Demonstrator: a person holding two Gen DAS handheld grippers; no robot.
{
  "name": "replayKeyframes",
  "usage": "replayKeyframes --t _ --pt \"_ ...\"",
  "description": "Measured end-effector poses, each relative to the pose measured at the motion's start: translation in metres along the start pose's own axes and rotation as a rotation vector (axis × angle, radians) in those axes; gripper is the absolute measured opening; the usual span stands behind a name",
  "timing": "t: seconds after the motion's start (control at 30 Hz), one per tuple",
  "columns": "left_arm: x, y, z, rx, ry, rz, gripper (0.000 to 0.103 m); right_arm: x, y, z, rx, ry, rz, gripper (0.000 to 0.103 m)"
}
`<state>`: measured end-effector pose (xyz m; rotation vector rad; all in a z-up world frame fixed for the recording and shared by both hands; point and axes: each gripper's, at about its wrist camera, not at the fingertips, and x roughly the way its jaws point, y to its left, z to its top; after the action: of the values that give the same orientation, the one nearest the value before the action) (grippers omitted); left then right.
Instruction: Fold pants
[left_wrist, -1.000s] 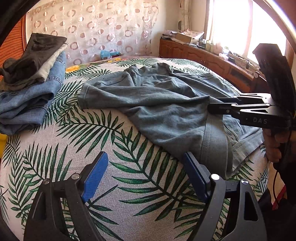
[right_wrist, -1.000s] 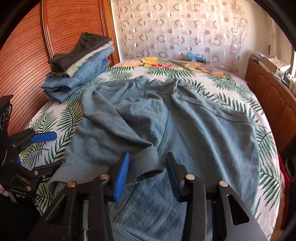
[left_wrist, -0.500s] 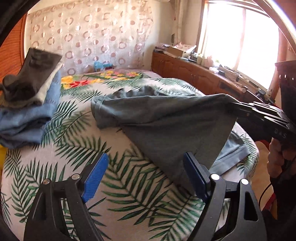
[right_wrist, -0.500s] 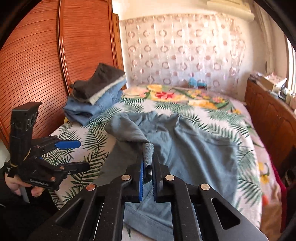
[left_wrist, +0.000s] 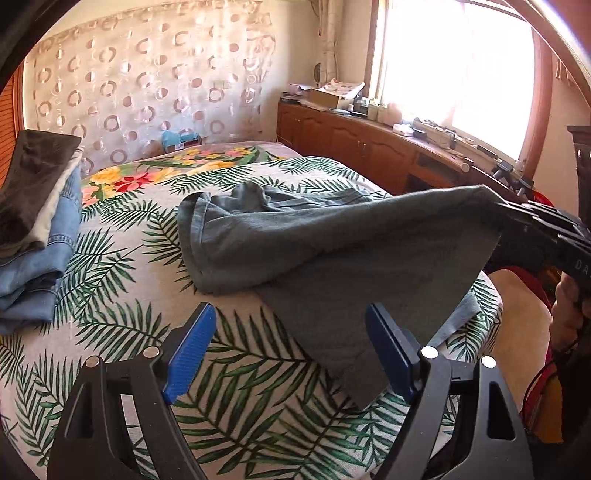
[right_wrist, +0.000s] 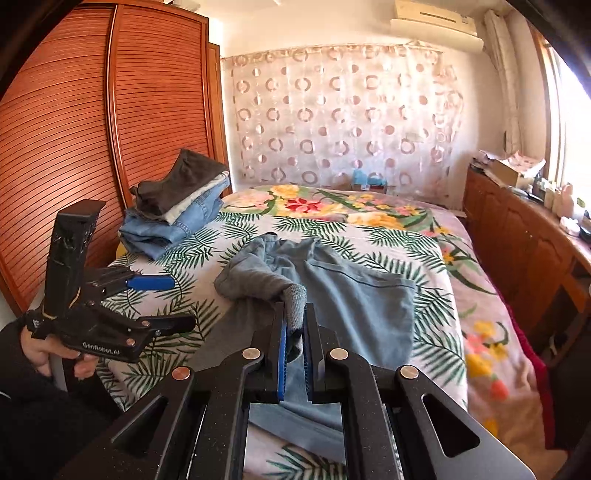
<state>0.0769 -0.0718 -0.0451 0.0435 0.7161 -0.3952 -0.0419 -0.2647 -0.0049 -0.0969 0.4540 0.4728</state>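
Grey-blue pants (right_wrist: 354, 291) lie rumpled on the palm-leaf bedspread (right_wrist: 436, 343). My right gripper (right_wrist: 295, 314) is shut on a pinch of their edge, which pokes up between the blue pads. In the left wrist view that same gripper (left_wrist: 506, 210) holds the cloth up at the right, so the pants (left_wrist: 295, 236) stretch in a tent from the bed. My left gripper (left_wrist: 291, 328) hovers open over the bedspread (left_wrist: 110, 321), just left of the hanging cloth, nothing between its fingers. It also shows open at the left (right_wrist: 173, 302) of the right wrist view.
A stack of folded jeans and dark clothes (right_wrist: 177, 206) sits at the bed's far left by the slatted wooden wardrobe (right_wrist: 92, 140). A wooden cabinet (right_wrist: 524, 236) with clutter runs along the right under the window. A patterned curtain (right_wrist: 343, 118) hangs behind the bed.
My right gripper shut on the pants' edge and pulled it up and back, lifting the cloth off the bed. The left gripper rose a little and stayed open.
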Motion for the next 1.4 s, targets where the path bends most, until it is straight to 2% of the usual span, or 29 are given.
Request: replayKeyframes --t 0.23,0.37,0.6,0.93,1.13,1.2,1.23,1.27,1.4 --pt "0.004 -0.008 0.001 0.015 0.012 -0.006 0.083 -0.022 -0.003 -0.011 0.020 0.016 -0.023 0.007" --pt "0.007 -0.015 0.003 0.027 0.014 -0.013 0.083 -0.034 -0.010 -0.015 0.069 0.027 0.002 0.007" --pt "0.014 -0.024 0.004 0.045 0.022 -0.017 0.083 -0.046 -0.014 -0.021 0.065 0.055 -0.045 0.007" --pt "0.024 -0.029 -0.004 0.041 0.052 -0.023 0.083 -0.029 -0.027 -0.062 0.130 0.188 -0.095 0.007" --pt "0.031 -0.028 -0.012 0.033 0.077 -0.022 0.083 -0.023 -0.036 -0.058 0.171 0.195 -0.097 0.007" --pt "0.034 -0.028 -0.015 0.031 0.089 -0.020 0.083 -0.025 -0.038 -0.056 0.174 0.200 -0.094 0.015" --pt "0.036 -0.027 -0.016 0.031 0.095 -0.020 0.083 -0.025 -0.037 -0.055 0.162 0.202 -0.115 0.024" --pt "0.038 -0.027 -0.017 0.030 0.104 -0.018 0.083 -0.022 -0.035 -0.054 0.148 0.196 -0.135 0.027" --pt "0.045 -0.025 -0.021 0.020 0.126 -0.021 0.083 -0.031 -0.034 -0.049 0.141 0.160 -0.134 0.035"
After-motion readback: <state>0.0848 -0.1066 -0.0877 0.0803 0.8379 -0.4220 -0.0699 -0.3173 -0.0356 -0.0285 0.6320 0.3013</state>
